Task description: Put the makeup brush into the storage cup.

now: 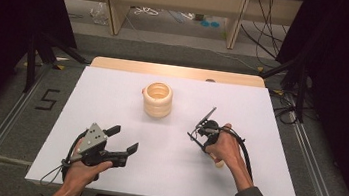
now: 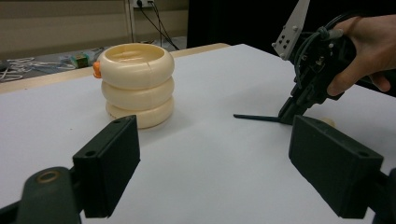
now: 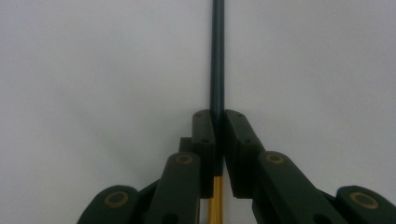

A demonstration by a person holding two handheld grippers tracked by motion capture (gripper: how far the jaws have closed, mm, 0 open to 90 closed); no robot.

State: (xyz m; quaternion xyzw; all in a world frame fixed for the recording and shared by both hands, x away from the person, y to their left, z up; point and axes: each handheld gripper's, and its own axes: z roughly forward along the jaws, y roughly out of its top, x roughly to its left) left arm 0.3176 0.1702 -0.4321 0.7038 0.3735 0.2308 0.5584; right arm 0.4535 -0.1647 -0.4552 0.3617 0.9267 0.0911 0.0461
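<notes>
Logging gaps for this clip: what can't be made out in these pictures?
- Thin dark rod: far tip cut off by the right gripper view's top edge.
- Rod's yellow rear part: mostly hidden by the shut right gripper.
- Small orange piece behind the cream stacked-ring holder: mostly hidden, left gripper view.

Thin dark rod [image 3: 217, 56], straight and slender, dark teal-black along most of its length, with a yellow section [image 3: 215, 200] at the near end. Lay low and nearly flat over the white surface [image 1: 165, 157], right of centre, well apart from the stack of cream rings [image 1: 157, 99]. Was clamped between the closed jaws of the right gripper [image 3: 218, 122], long dark end projecting straight out past the tips, yellow end running back between them.
</notes>
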